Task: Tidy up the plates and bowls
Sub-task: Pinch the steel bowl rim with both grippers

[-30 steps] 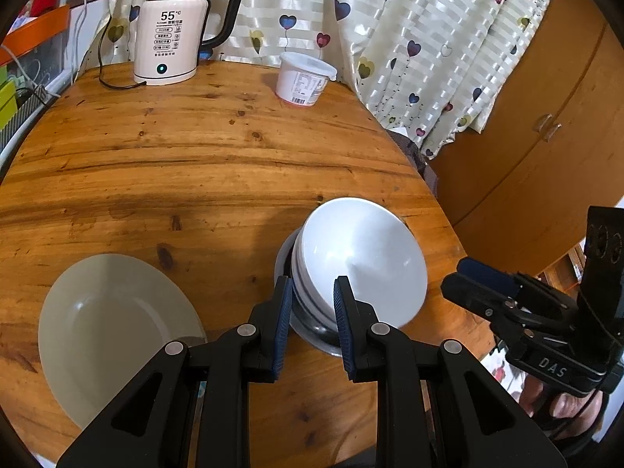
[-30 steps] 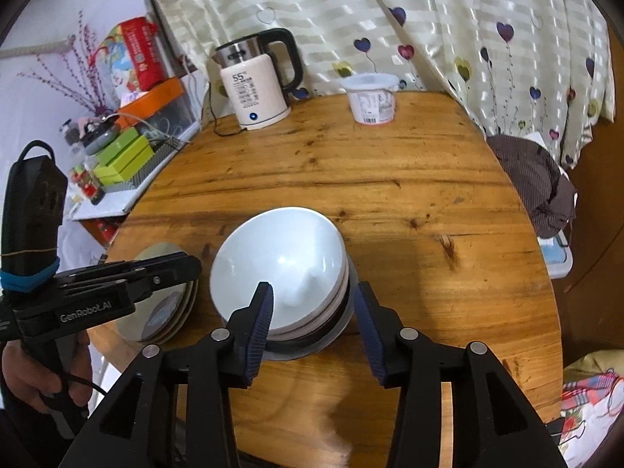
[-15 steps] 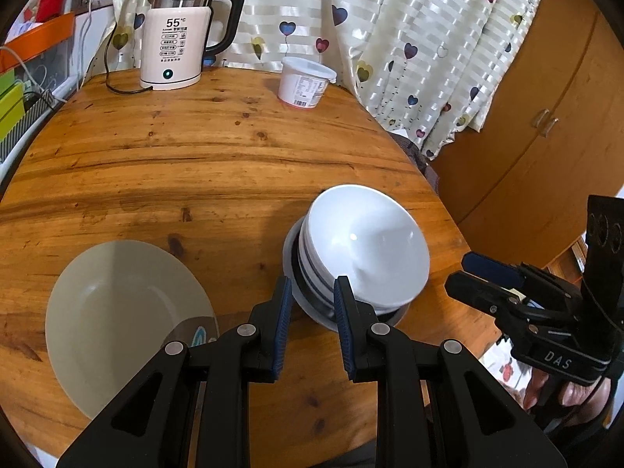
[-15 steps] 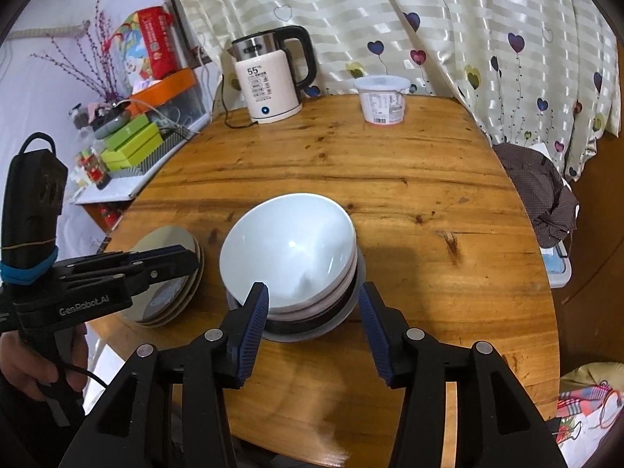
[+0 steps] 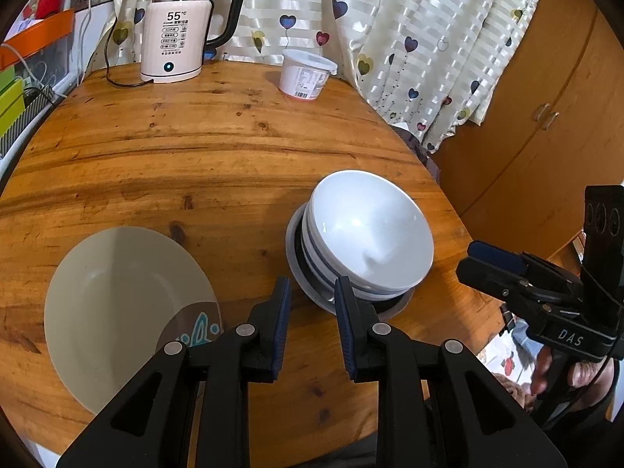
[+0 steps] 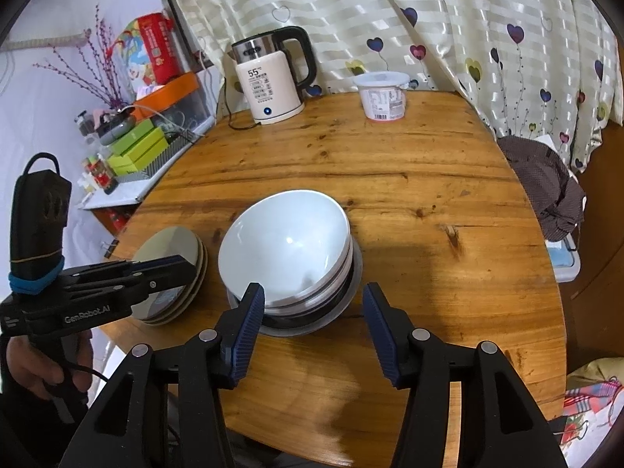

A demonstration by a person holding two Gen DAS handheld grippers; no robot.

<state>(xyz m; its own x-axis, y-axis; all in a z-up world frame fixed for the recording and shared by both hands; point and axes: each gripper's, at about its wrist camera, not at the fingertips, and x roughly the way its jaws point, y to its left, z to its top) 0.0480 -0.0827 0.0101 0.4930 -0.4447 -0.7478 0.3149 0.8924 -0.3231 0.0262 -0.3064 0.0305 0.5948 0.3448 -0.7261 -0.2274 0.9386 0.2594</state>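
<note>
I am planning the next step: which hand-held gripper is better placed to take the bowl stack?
Probably the right hand-held gripper: its jaws stand wide, straddling the bowl stack. The left hand-held gripper is narrower.

We are seeing a varnished wood surface (image 5: 218, 156), knotty and softly shining. The white bowls (image 5: 370, 230) are looking like glossy glazed ceramic, catching highlights, over a duller grey metal-looking dish (image 6: 347, 292). The beige plates (image 5: 124, 296) are showing a smooth satin glaze. Both claws (image 5: 310, 304) (image 6: 312, 312) are looking like matt black plastic with ribbed blue pads (image 6: 245, 327). The kettle (image 6: 273, 78) is pairing brushed steel with glossy cream plastic; the curtain (image 6: 429, 19) is gleaming like satiny cloth.
</note>
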